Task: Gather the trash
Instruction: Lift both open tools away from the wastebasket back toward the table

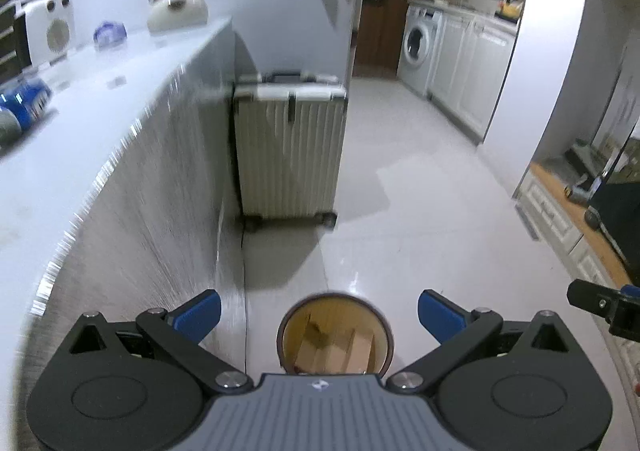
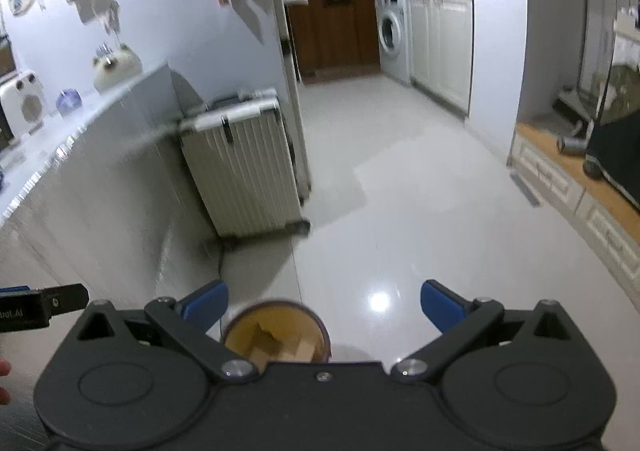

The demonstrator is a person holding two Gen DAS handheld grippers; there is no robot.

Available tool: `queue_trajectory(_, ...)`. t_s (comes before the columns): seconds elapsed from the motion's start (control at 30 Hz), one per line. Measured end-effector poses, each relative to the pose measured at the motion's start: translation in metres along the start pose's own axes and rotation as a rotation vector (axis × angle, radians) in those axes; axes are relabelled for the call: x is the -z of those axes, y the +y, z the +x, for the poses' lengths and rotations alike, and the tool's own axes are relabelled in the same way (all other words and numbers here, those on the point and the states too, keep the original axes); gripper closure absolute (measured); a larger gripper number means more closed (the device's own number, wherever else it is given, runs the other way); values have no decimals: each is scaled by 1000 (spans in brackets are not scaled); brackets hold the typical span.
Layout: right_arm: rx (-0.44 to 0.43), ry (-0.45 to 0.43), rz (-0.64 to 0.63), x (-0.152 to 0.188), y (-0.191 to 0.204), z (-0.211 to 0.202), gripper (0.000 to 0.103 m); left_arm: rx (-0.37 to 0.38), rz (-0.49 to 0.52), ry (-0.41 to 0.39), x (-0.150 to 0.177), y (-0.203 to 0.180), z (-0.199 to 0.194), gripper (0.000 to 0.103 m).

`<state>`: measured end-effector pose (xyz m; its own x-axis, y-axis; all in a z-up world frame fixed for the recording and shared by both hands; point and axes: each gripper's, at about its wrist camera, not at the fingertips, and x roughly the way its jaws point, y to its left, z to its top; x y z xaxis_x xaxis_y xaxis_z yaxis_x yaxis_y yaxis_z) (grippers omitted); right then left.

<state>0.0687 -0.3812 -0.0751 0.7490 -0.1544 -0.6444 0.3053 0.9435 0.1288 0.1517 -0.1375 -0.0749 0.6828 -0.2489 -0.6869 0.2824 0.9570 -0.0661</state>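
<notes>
Both grippers hang over the floor beside the worktop (image 1: 100, 99), and neither holds anything. The left gripper (image 1: 319, 313) has its blue fingers (image 1: 200, 313) spread wide apart; the right gripper (image 2: 324, 309) is the same, its fingers (image 2: 440, 309) well apart with only floor between them.

The risk, as I judge it, is haste. Both views are smeared with motion, and the two grippers sit close together, so one could clip the other or knock the worktop edge. A piece dropped from this height could also miss the opening, since the bin lies under the left gripper but off to the left side of the right one.

The round brown bin (image 1: 335, 333) stands on the floor just below, near the worktop's side. Inside it lie pale cardboard pieces (image 1: 340, 349), seemingly folded or boxy; I cannot tell how full it is. More likely trash waits up on the worktop: a blue-and-white packet (image 1: 28, 103) at its near left. A ribbed suitcase (image 1: 290, 147) stands further along.
</notes>
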Motion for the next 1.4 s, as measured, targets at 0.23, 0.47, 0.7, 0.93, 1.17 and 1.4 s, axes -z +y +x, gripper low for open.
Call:
queue_trajectory(0.23,-30,-117,-25,-21,13,-50,0,20,19,-124,-15,-2,-62,0)
queue_trajectory(0.47,-66,-201,-49,-33,36,-81,0,13,21,-233,-27,13,-112,0)
queue_trajectory(0.7,-129,-255,-73,-44,73,-95,0,-55,23,-331,-36,48,-154,0)
queue_trajectory(0.93,-207,-277,-71,-61,122,-96,0,-138,67,-413,-55,95,-186,0)
queue_trajectory(1.17,-256,-257,-70,-78,182,-79,0,-209,78,-444,-82,157,-200,0)
queue_trajectory(1.4,-317,-253,-111,-95,239,-66,0,-256,38,-489,-120,226,-207,0)
